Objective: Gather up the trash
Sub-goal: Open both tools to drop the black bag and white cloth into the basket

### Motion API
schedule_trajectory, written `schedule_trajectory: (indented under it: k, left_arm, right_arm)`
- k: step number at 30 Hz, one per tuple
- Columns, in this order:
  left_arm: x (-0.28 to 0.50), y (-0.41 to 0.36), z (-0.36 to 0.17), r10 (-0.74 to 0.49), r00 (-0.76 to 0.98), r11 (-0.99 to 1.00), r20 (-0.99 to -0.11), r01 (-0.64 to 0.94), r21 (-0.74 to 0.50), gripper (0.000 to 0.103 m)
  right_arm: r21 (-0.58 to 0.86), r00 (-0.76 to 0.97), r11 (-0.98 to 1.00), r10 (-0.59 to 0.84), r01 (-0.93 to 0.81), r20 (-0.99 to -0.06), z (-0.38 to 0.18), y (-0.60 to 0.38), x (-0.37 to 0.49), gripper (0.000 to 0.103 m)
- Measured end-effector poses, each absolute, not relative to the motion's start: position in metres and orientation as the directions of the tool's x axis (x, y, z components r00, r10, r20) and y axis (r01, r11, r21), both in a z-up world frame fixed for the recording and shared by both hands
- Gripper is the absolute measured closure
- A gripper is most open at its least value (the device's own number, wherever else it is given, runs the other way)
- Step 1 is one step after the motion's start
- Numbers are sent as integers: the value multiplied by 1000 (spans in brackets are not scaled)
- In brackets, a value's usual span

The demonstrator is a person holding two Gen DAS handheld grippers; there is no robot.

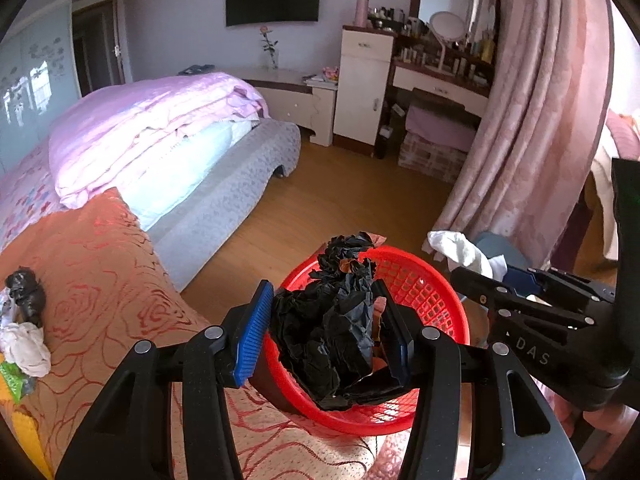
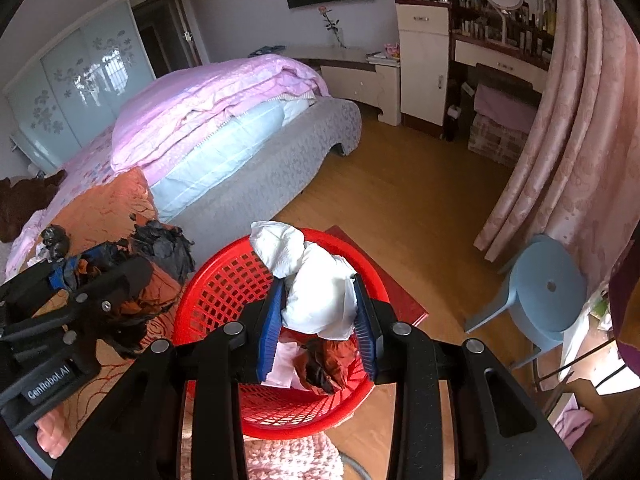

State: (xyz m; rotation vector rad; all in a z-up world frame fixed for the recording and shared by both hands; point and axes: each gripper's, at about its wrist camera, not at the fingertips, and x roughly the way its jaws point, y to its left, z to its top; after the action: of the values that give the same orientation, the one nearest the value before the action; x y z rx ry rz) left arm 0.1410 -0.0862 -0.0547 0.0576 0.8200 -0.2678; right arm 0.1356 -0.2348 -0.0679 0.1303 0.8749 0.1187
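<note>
Left gripper (image 1: 326, 332) clamps crinkled black paper (image 1: 328, 340) above the red lattice basket (image 2: 224, 296); right gripper (image 2: 318, 322), just beside it, pinches soft white tissue (image 2: 320, 300). More scraps (image 1: 24, 320) lie leftward on the orange quilt (image 1: 100, 264).

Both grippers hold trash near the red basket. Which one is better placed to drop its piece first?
Probably right: its white tissue hangs over the red basket, while the left's black wad sits nearer the rim.

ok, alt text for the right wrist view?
The right gripper holds a crumpled white tissue over a red basket that already has scraps in it. At left, the left gripper holds black paper beside the basket, with a bed behind.
</note>
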Motion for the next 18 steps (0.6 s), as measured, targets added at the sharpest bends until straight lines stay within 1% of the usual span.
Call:
schedule_trajectory:
  k: [7, 8, 9, 10, 13, 18]
  left_arm:
    - [145, -84, -64, -218, 625, 963, -750, 264, -60, 49]
    - [144, -84, -64, -218, 624, 963, -750, 263, -62, 47]
    - [144, -82, -64, -219, 624, 963, -750, 261, -65, 46]
    - [144, -81, -64, -219, 624, 964, -750, 259, -66, 44]
    - [144, -78, -64, -217, 626, 966, -749, 250, -71, 39]
    - [143, -74, -66, -207, 627, 970, -751, 233, -73, 38]
  right_arm:
    - [174, 618, 984, 153, -27, -771, -76, -239, 138, 68]
    - [174, 615, 984, 151, -23, -774, -77, -240, 139, 66]
    - [175, 614, 984, 150, -19, -775, -77, -240, 139, 61]
    - [176, 613, 984, 147, -13, -776, -78, -241, 139, 58]
    - [177, 609, 984, 145, -8, -780, -79, -242, 140, 53]
    - [169, 609, 986, 140, -10, -781, -79, -239, 140, 53]
